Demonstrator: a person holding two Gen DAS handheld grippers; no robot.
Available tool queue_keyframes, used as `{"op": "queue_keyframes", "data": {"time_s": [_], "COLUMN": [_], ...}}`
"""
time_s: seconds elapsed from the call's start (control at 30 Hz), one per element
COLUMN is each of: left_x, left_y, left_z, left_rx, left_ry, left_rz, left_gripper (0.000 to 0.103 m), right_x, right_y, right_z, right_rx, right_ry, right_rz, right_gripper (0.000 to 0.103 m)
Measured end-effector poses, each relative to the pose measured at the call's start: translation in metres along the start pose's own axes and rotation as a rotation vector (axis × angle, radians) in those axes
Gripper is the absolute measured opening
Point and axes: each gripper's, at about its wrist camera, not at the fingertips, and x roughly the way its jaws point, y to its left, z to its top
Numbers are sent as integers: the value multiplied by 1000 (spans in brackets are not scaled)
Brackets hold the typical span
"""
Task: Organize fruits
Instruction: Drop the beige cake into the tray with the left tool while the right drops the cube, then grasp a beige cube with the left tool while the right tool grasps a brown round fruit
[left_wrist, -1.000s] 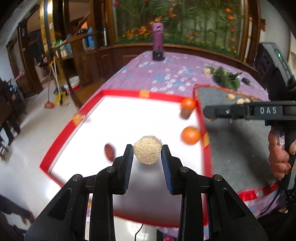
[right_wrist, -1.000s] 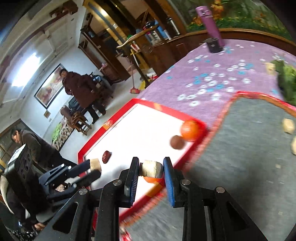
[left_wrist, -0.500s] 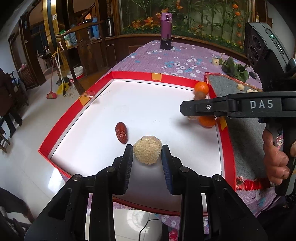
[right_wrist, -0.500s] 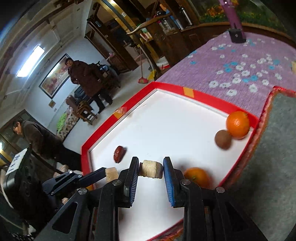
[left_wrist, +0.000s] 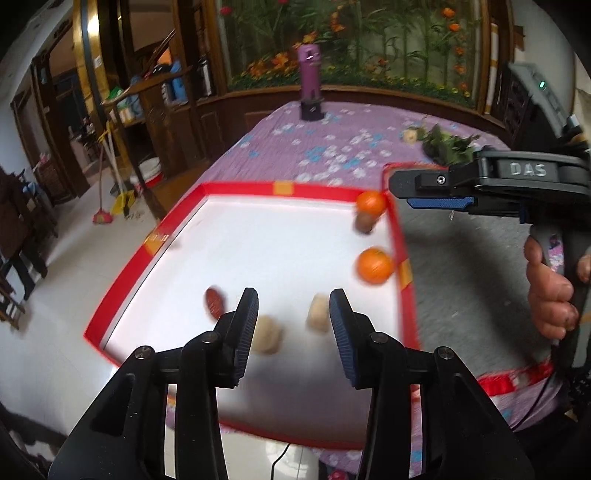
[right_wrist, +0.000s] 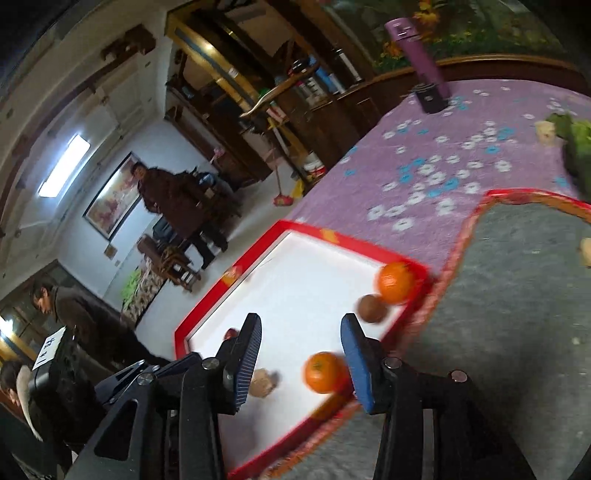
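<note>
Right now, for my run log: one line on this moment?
left gripper: open | right gripper: open | tan pieces: on white tray

table (left_wrist: 332, 155), purple cloth | red-rimmed tray (left_wrist: 243, 189) | grey mat (left_wrist: 461, 266) | purple bottle (left_wrist: 310, 85)

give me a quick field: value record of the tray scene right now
left gripper: open, empty, above tray
right gripper: open, empty
tray: red rim, white floor
oranges: two, far one and near one by right rim
brown fruit: touching far orange
tan pieces: two, left and right, on tray floor
red date: near left finger
</note>
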Motion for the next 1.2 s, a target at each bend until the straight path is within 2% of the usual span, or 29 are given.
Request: {"op": "queue_keyframes", "data": {"time_s": [0.03, 0.1, 0.27, 0.33, 0.47, 0.53, 0.63, 0.8, 0.87, 0.93, 1.03, 1.2], "left_x": [-2, -4, 1, 7, 19, 26, 35, 54, 66, 82, 97, 128], "left_y": [-8, -24, -75, -97, -141, -162, -190, -216, -225, -234, -248, -269], "left_z": [5, 11, 28, 36, 53, 62, 71, 84, 88, 93, 100, 110], "left_rx": [14, 43, 135, 167, 221, 238, 267, 265, 251, 236, 219, 157], "left_ry": [-11, -26, -27, -18, -4, 9, 35, 83, 110, 144, 178, 240], "left_rz": [-15, -47, -161, -208, -292, -337, -389, -447, -481, -485, -503, -468], "left_gripper": [49, 56, 56, 56, 56, 56, 56, 56, 56, 56, 56, 55], "right_x": [-10, -32, -108, -141, -179, -183, -176, -153, -150, -149, -150, -154], "right_y": [-11, -32, -94, -123, -173, -196, -220, -236, -241, -241, -245, -252], "right_z": [2, 6, 17, 21, 30, 33, 38, 39, 37, 38, 36, 34], "right_rx": [21, 61, 182, 238, 347, 406, 462, 478, 454, 423, 426, 449], "right_ry": [-19, -56, -196, -250, -280, -266, -229, -154, -144, -123, -119, -111], "right_rz": [-9, -28, -136, -214, -379, -438, -452, -495, -524, -547, -525, -481], "right_gripper": [43, 43, 43, 43, 44, 44, 41, 33, 26, 22, 22, 22]}}
